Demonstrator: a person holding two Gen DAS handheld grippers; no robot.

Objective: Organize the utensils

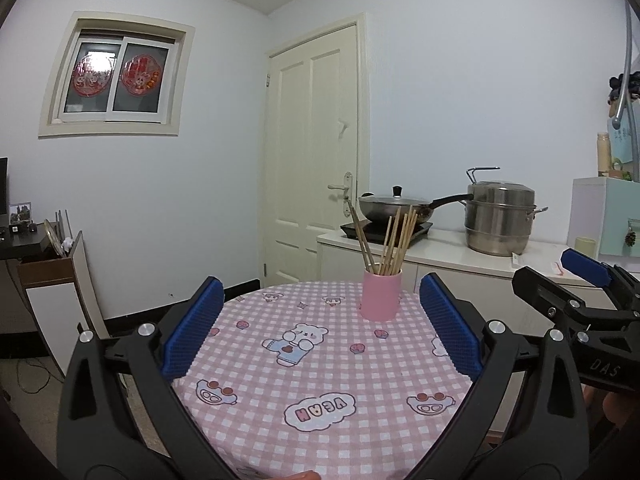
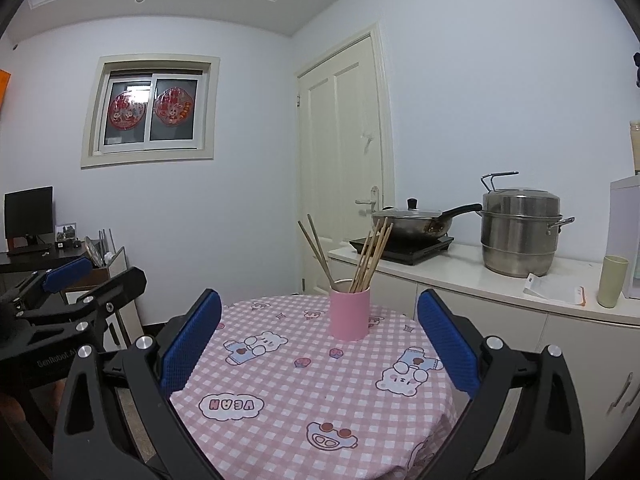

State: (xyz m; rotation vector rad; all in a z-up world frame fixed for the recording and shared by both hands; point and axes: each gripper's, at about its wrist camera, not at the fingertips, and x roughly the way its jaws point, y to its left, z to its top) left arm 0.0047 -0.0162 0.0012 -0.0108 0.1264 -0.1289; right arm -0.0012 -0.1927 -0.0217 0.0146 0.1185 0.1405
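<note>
In the left wrist view, the left gripper (image 1: 320,336) is held above the near edge of the round table covered by a pink-and-white checked cloth with cartoon bears (image 1: 320,392), its two blue-padded fingers (image 1: 196,328) spread wide with nothing between them. One pink cylindrical cup (image 1: 381,295) is seen standing upright on the far part of the table, and the bundle of thin wooden chopsticks (image 1: 390,244) is gathered in it, the sticks leaning outward against the rim. About nine sticks can be made out, though they overlap and an exact count cannot be given. No loose utensil is seen on the cloth, so the sorting is judged to be largely finished. At the right edge the right gripper (image 1: 576,280) is seen from the side, held level and clear of the cup

In the right wrist view, the right gripper (image 2: 320,340) is likewise pointed at the cup, its fingers (image 2: 448,340) wide apart and empty. The same single cup and fanned chopsticks are framed between them, well apart from the pads. The left gripper is seen at the left edge. On the white counter behind, one lidded frying pan (image 2: 412,222) on a black hob and one stacked steel steamer pot (image 2: 520,232) are counted
</note>
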